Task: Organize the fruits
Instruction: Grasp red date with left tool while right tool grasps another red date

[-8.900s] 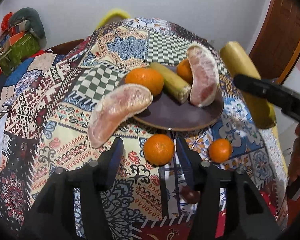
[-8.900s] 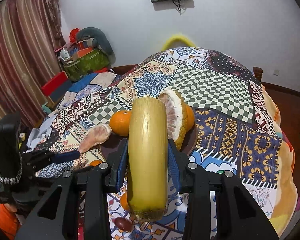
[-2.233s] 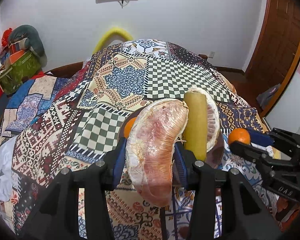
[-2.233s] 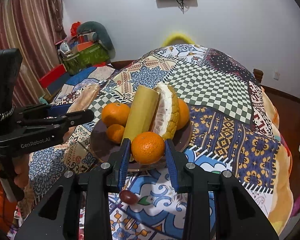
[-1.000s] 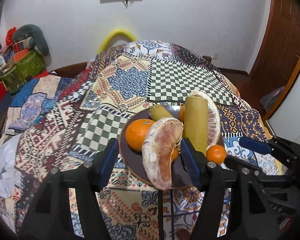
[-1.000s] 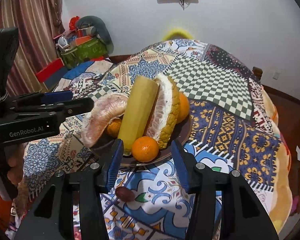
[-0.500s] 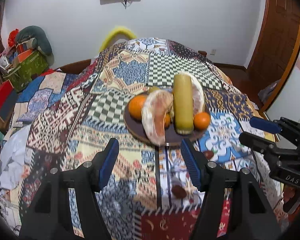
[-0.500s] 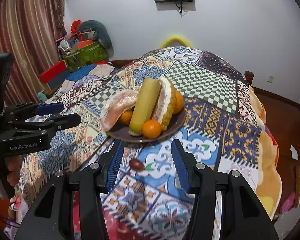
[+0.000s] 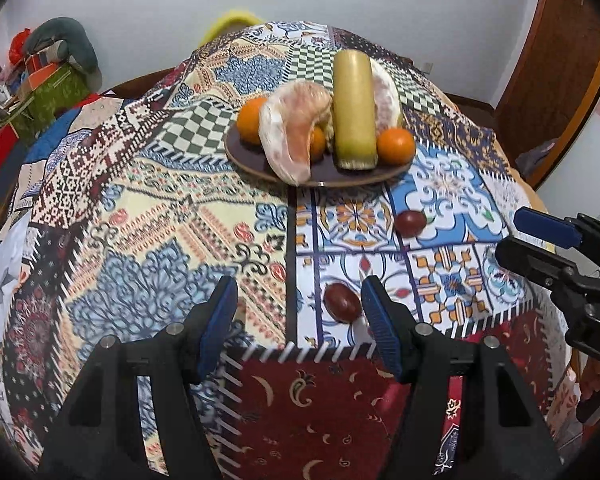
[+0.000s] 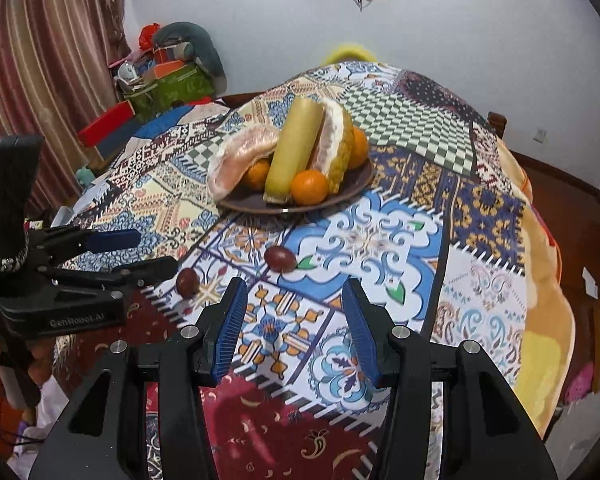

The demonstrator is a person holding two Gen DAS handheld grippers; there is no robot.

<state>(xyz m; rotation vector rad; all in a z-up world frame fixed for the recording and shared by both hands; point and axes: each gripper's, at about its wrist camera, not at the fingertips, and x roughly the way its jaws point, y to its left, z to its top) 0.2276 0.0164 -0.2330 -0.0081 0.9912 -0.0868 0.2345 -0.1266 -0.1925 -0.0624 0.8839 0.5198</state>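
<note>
A dark round plate [image 9: 236, 156] was seen on the far middle of the table [image 9: 160, 216], which was covered by a patchwork-patterned cloth. On the plate were piled two peeled pomelo segments [image 9: 292, 132], a long yellow-green stalk piece [image 9: 353, 112] lying across the pile, and several oranges [image 9: 396, 145].

Two small dark red fruits were left on the cloth, on the near side of the plate and apart from it. The nearer red fruit [image 9: 342, 302] lay just beyond the tips of the left hand-held gripper [image 9: 300, 312], between the lines of its two fingers but closer to the right-hand finger; no contact could be made out. The left hand-held gripper's jaws were held about half apart and nothing was gripped by them.

The farther red fruit [image 10: 281, 259] lay between that fruit and the plate. In the right wrist view it was found just beyond the right hand-held gripper [image 10: 294, 320], slightly left of the gap between its fingers, and it was not touched. The right hand-held gripper's jaws were parted, more narrowly than the left pair, and were empty.

The left hand-held gripper was seen at the left edge of the right wrist view, with the nearer red fruit at its tips
</note>
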